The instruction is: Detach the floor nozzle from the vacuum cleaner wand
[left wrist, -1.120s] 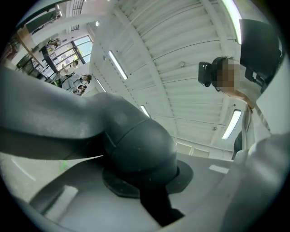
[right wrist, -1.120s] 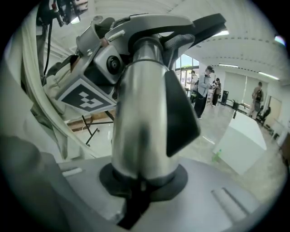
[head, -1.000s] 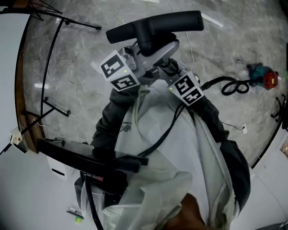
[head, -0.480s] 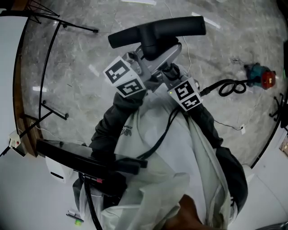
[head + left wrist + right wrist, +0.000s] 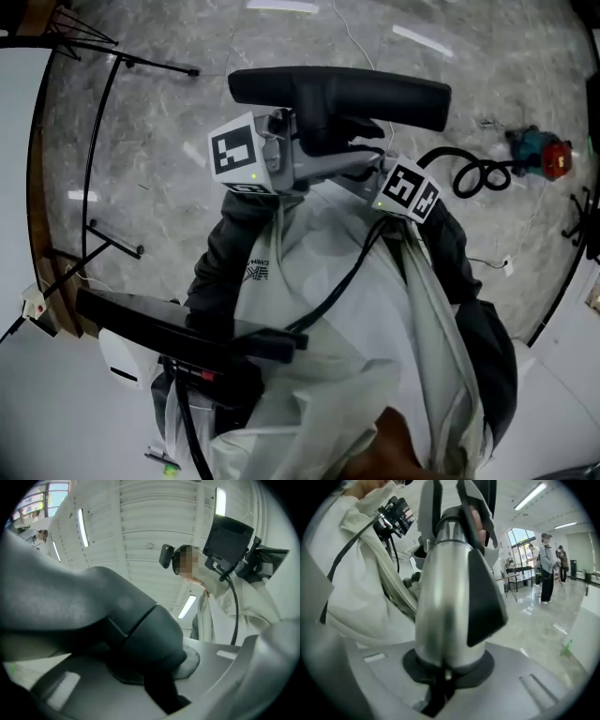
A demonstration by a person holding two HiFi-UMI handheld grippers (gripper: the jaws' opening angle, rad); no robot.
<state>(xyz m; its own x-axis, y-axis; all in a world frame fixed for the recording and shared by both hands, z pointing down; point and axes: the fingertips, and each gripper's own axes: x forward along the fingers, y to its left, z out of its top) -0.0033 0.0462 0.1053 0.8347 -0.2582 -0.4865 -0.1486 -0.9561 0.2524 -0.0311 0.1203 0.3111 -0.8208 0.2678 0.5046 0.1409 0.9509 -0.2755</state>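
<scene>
The floor nozzle [image 5: 375, 94] swung from tilted to nearly level as the left gripper [image 5: 298, 150] and the right gripper [image 5: 364, 167], clamped on the wand [image 5: 445, 597], turned.

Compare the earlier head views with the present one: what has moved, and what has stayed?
The floor nozzle has swung from tilted to nearly level across the view, and both claws turned with it. Unchanged: the left claw stays shut on the nozzle, the right claw on the silvery wand; nothing was let go.

Left gripper [image 5: 298, 155] clamped; right gripper [image 5: 361, 169] clamped.
</scene>
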